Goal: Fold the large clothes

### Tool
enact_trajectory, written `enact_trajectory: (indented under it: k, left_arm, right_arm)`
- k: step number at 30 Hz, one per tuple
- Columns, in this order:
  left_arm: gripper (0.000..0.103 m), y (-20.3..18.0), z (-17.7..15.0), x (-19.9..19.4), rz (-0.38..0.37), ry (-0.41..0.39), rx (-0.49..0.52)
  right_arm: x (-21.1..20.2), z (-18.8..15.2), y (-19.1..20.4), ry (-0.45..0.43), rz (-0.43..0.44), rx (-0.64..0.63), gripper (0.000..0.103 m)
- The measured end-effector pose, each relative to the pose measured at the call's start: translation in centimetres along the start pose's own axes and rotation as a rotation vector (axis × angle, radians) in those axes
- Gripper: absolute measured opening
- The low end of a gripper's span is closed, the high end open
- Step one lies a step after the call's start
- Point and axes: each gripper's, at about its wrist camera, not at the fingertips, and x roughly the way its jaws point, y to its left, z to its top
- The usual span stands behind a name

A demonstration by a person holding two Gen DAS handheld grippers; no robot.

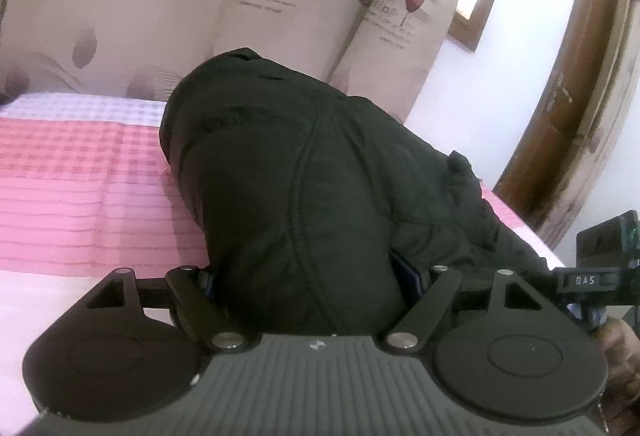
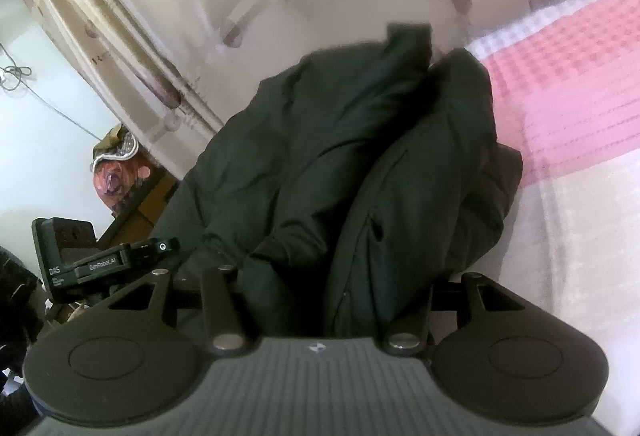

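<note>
A thick, dark padded jacket (image 1: 304,163) is bunched up over the pink bed. In the left wrist view its bulk fills the gap between the jaws, and my left gripper (image 1: 306,276) is shut on a wide fold of it. A blue pad (image 1: 406,272) shows at the fabric's right side. In the right wrist view the same jacket (image 2: 340,139) hangs in two puffy folds, and my right gripper (image 2: 332,288) is shut on the near fold. The fingertips are buried in cloth in both views. Each gripper appears at the edge of the other's view, close alongside.
A pink checked blanket (image 1: 76,179) covers the bed, with a pale fleece part (image 2: 580,236) nearer me. A leaf-print curtain (image 1: 168,7) hangs behind the bed. A wooden door (image 1: 560,123) stands at the right. Bundled items (image 2: 120,171) sit on wooden furniture at the left.
</note>
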Motion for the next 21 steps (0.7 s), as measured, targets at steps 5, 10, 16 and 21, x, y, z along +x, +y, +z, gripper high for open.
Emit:
enact_trajectory:
  k: [5, 10, 16, 21]
  left_arm:
    - [0.077, 0.7, -0.8, -0.7, 0.025, -0.002, 0.019]
    - [0.078, 0.8, -1.2, -0.8, 0.03, 0.008, 0.002]
    - [0.078, 1.1, -1.6, -0.8, 0.034, 0.007, 0.0]
    - [0.082, 1.6, -2.2, -0.7, 0.042, 0.012, -0.009]
  right_arm:
    - [1.2, -0.6, 0.4, 0.02, 0.0, 0.0, 0.051]
    - [1.3, -1.0, 0.2, 0.026, -0.002, 0.003, 0.051]
    - [1.6, -0.9, 0.3, 0.034, -0.012, -0.007, 0.051]
    - [2.0, -1.1, 0.4, 0.041, -0.026, -0.038, 0.051]
